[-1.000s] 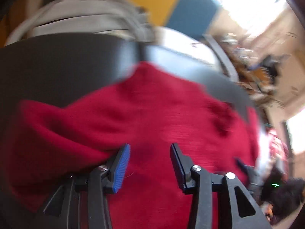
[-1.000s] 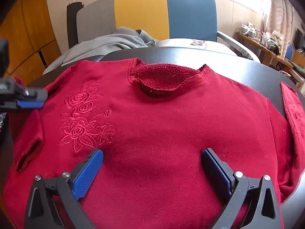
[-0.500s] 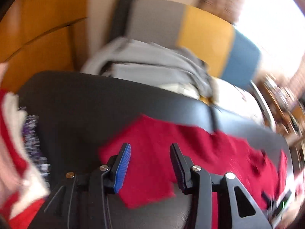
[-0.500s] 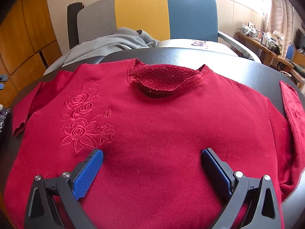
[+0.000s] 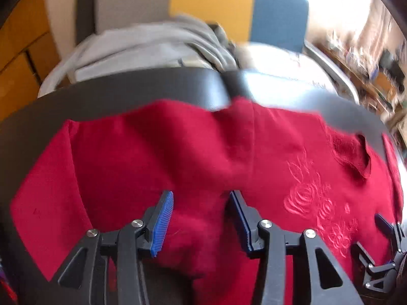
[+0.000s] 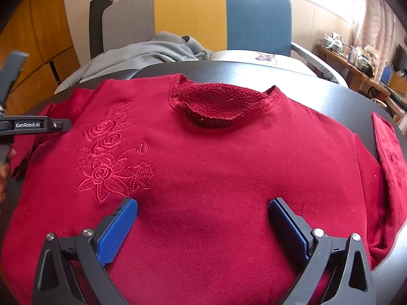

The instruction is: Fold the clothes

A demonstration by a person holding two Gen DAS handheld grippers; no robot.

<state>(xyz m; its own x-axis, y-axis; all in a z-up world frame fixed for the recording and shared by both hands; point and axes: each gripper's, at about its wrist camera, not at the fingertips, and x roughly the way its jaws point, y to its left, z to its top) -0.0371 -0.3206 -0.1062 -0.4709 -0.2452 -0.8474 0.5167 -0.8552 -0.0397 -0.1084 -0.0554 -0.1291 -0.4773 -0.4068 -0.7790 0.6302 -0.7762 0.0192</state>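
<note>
A red sweater with embroidered roses lies face up and spread flat on a black round table, neckline away from me. My right gripper is open and empty, low over the sweater's chest. My left gripper is open over the sweater's left sleeve and shoulder, with red cloth between its fingers but not pinched. It also shows in the right wrist view at the left edge. The right sleeve lies folded at the table's right edge.
A chair with grey, yellow and blue back panels stands behind the table, with a grey garment piled on its seat. Wooden cabinets are at the left. A cluttered shelf is at the right.
The left gripper swung out to the left, away from the sweater, then came back over the left sleeve. The sleeve now lies spread outward. The right gripper has not moved.
</note>
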